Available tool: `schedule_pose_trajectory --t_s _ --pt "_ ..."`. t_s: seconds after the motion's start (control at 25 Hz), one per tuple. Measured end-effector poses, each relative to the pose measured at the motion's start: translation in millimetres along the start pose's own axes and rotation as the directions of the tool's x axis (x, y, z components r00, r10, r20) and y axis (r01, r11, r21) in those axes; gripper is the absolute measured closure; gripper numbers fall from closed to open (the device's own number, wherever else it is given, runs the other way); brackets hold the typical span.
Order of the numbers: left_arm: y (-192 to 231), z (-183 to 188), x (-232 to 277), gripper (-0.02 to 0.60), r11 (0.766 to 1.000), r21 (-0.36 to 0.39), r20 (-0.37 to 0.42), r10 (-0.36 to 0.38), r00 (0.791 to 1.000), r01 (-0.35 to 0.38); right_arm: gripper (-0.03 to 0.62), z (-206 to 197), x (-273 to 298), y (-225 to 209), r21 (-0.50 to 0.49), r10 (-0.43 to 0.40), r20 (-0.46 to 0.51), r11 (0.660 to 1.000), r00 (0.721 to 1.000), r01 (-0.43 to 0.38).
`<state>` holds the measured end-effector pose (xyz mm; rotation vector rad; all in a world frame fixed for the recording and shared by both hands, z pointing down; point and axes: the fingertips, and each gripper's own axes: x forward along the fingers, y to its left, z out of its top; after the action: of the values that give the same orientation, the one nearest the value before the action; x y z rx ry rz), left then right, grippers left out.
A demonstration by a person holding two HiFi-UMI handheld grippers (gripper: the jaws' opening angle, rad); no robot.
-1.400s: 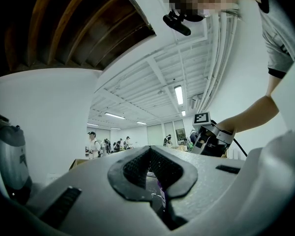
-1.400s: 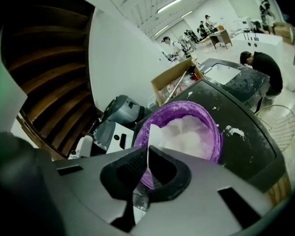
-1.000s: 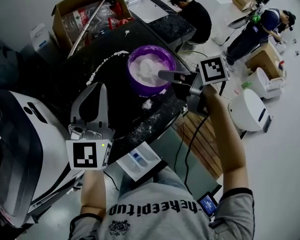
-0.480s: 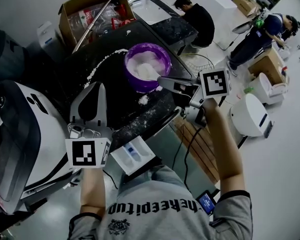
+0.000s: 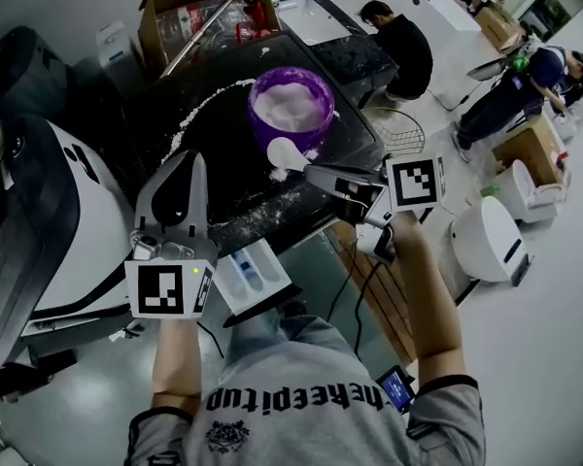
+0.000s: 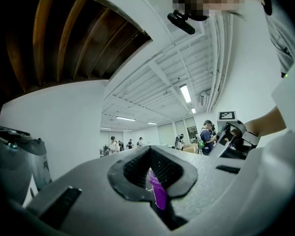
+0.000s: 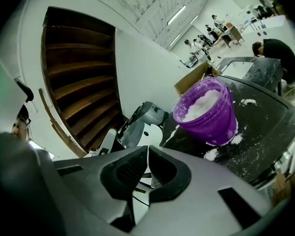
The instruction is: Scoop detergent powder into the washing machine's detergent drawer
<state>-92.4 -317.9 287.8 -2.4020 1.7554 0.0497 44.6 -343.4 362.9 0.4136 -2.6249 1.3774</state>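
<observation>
A purple bowl (image 5: 291, 105) heaped with white powder stands on the black tabletop (image 5: 204, 129); it also shows in the right gripper view as the bowl (image 7: 209, 112). My right gripper (image 5: 313, 172) is shut on the handle of a white scoop (image 5: 280, 151), which holds powder just in front of the bowl, over the table. The washing machine's white detergent drawer (image 5: 253, 278) is pulled out below the table's near edge, between my arms. My left gripper (image 5: 188, 161) hovers over the table left of the drawer, jaws together and empty. The left gripper (image 6: 150, 163) and right gripper (image 7: 148, 154) both show closed pads.
The washing machine (image 5: 39, 221) stands at the left. Spilled powder (image 5: 199, 119) streaks the tabletop. A cardboard box (image 5: 199, 13) of clutter sits behind the bowl. People (image 5: 403, 47) work at the back right beside white appliances (image 5: 491, 226).
The right gripper has lifted the scoop out of the bowl and drawn it toward me; it now hangs loaded in front of the bowl. The left gripper has barely moved.
</observation>
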Motion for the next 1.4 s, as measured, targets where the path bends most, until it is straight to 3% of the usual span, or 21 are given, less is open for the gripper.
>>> schedule_pose_trajectory --t_s 0.64,1.4 --pt "-34.7 16.5 -86.0 0.578 0.990 0.056 -0.024 0.133 0.991 -0.132 0.588 -90.9 -7.5 28.2 0.031 0.131 -0.066 0.991 0.989 -0.130" --pt "-43.8 14.4 -165.3 0.578 0.956 0.076 -0.056 0.287 0.956 -0.283 0.588 -187.2 23.4 25.4 0.147 0.246 -0.159 0.964 0.956 -0.223"
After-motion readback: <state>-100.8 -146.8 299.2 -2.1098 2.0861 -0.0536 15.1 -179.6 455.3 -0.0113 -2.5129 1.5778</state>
